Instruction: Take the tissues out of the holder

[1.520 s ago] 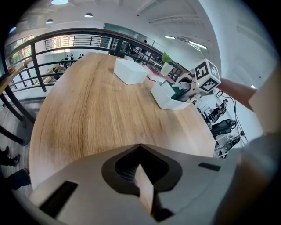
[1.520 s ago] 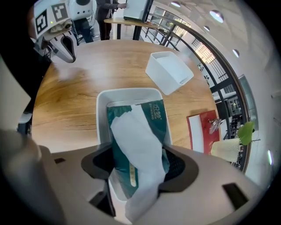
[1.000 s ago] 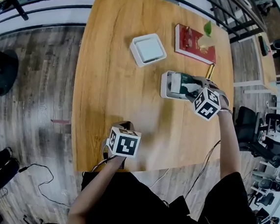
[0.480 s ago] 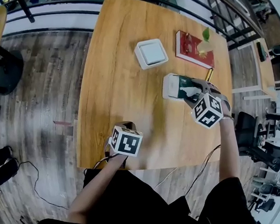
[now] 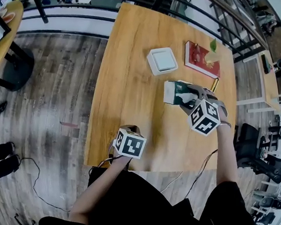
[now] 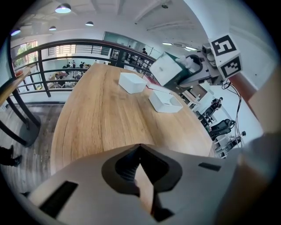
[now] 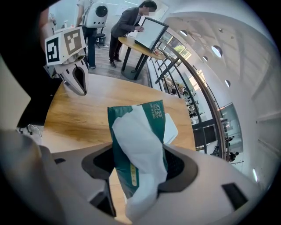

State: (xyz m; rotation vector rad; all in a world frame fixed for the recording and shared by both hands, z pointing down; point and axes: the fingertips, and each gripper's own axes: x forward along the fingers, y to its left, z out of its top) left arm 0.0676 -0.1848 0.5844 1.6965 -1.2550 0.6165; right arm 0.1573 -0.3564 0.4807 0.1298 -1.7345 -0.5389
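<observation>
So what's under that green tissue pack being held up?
The white rectangular holder sits on the wooden table, clear of the green tissue pack. Its near wall hides most of its floor.

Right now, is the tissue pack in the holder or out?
Out: the right gripper holds the tissue pack aloft, clear of the holder.

**Green tissue pack clamped in the right gripper's jaws**

The right gripper (image 7: 138,178) fills the lower half, its two jaws pressed against the sides of a green tissue pack (image 7: 127,132) that stands upright at the centre. A white tissue (image 7: 147,154) spills from the pack's front towards 6 o'clock. Behind lies the wooden table (image 7: 83,116). At 10 o'clock the left gripper (image 7: 79,83) hangs over the table, tips together, its marker cube (image 7: 66,44) above. At 12 o'clock a person (image 7: 129,19) leans over a screen; a railing (image 7: 184,72) runs towards 2 o'clock.
</observation>
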